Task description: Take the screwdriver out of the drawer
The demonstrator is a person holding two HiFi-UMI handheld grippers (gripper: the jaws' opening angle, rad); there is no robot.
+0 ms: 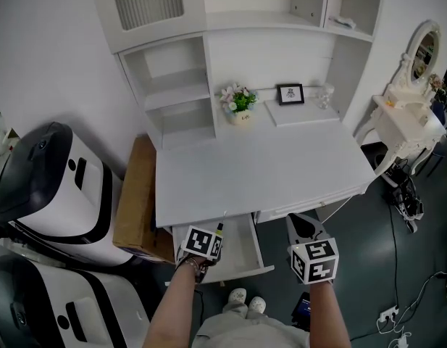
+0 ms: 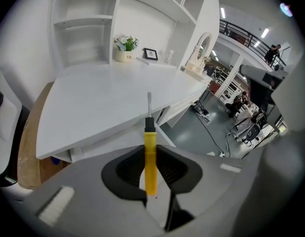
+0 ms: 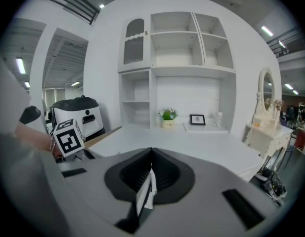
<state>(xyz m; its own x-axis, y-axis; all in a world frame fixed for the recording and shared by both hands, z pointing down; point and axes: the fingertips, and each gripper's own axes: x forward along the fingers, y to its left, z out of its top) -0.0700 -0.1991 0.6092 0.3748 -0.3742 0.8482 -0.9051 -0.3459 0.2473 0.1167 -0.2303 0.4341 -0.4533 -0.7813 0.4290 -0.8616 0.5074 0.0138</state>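
Note:
A screwdriver (image 2: 150, 162) with a yellow handle and a thin metal shaft is clamped between the jaws of my left gripper (image 2: 151, 177); its shaft points up and away toward the white desk (image 2: 108, 98). In the head view my left gripper (image 1: 214, 234) hovers over the open white drawer (image 1: 245, 256) under the desk's front edge, and the screwdriver's (image 1: 219, 229) end peeks out beside the marker cube. My right gripper (image 1: 304, 227) is held to the right of the drawer, jaws shut and empty. In the right gripper view my right gripper (image 3: 146, 191) faces the desk, with the left gripper's cube (image 3: 68, 137) at the left.
The desk top (image 1: 259, 172) carries a flower pot (image 1: 239, 101), a small picture frame (image 1: 290, 93) and a hutch of shelves at the back. Two white-and-black machines (image 1: 49, 187) and a cardboard box (image 1: 136, 201) stand left. A white vanity with mirror (image 1: 411, 114) stands right.

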